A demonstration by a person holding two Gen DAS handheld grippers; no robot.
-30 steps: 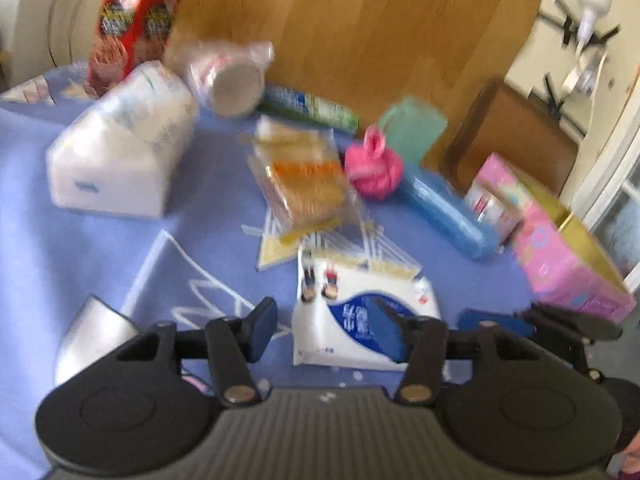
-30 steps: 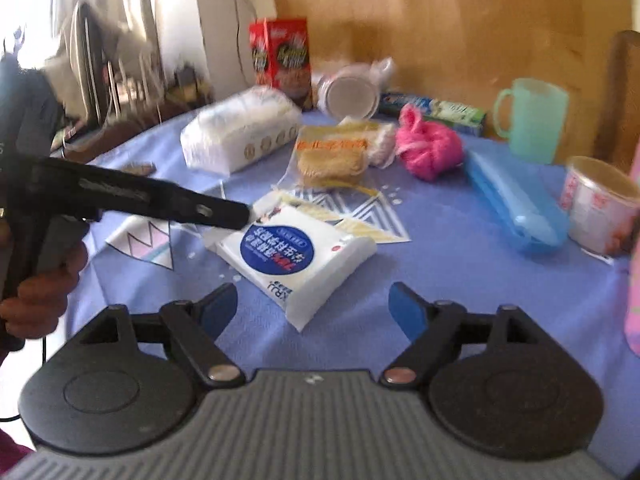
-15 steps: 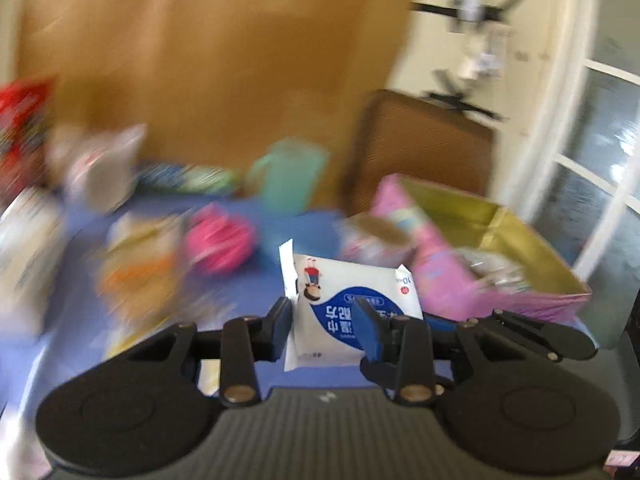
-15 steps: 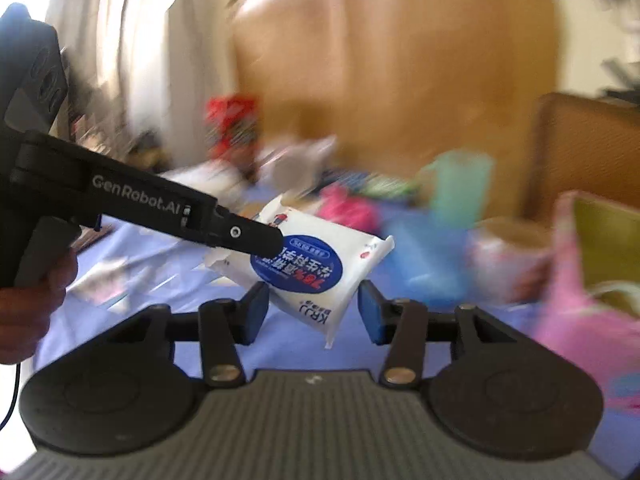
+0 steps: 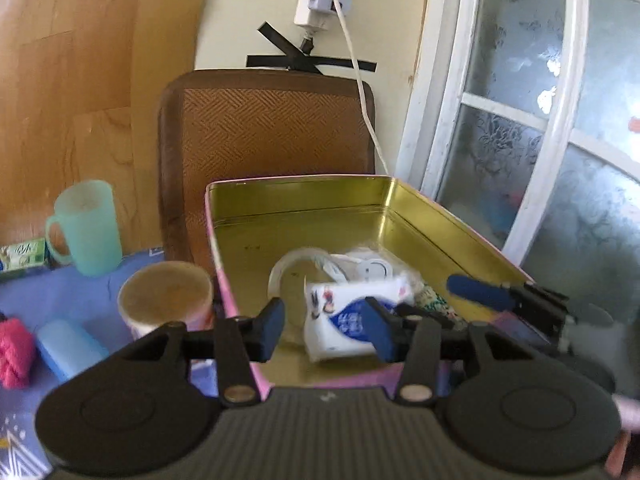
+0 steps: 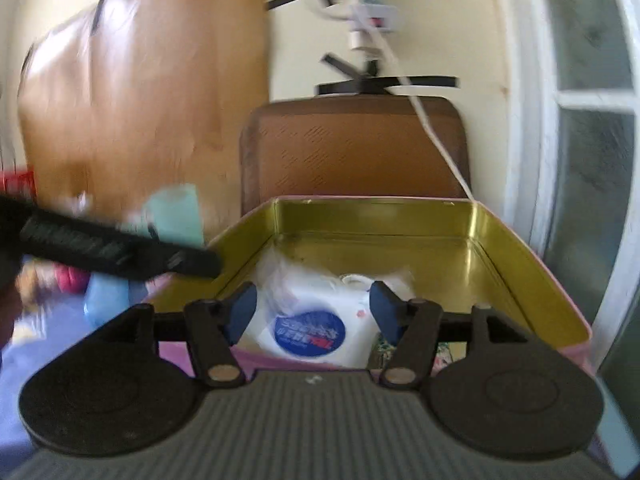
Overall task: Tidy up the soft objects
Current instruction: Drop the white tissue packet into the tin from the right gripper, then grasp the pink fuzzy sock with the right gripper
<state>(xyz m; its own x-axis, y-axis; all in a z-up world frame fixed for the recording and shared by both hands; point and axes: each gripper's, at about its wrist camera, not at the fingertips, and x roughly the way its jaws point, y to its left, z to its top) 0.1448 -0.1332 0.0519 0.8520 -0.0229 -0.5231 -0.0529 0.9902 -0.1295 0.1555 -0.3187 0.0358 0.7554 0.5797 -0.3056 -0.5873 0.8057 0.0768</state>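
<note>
Releasing tissue pack [image 5: 352, 316] into tin box [image 5: 296, 196]; left claw [image 5: 326, 330], right claw [image 6: 314, 312] opening, gripping nothing. Pink pouf [image 5: 14, 354] left on surface [image 5: 24, 296], lower left.

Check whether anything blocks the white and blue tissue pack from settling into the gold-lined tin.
Nothing visible blocks it. The white and blue tissue pack is already inside the pink tin with the gold lining, lying on a white plastic bag. The left gripper and right gripper are opening, pads clear of it.
</note>
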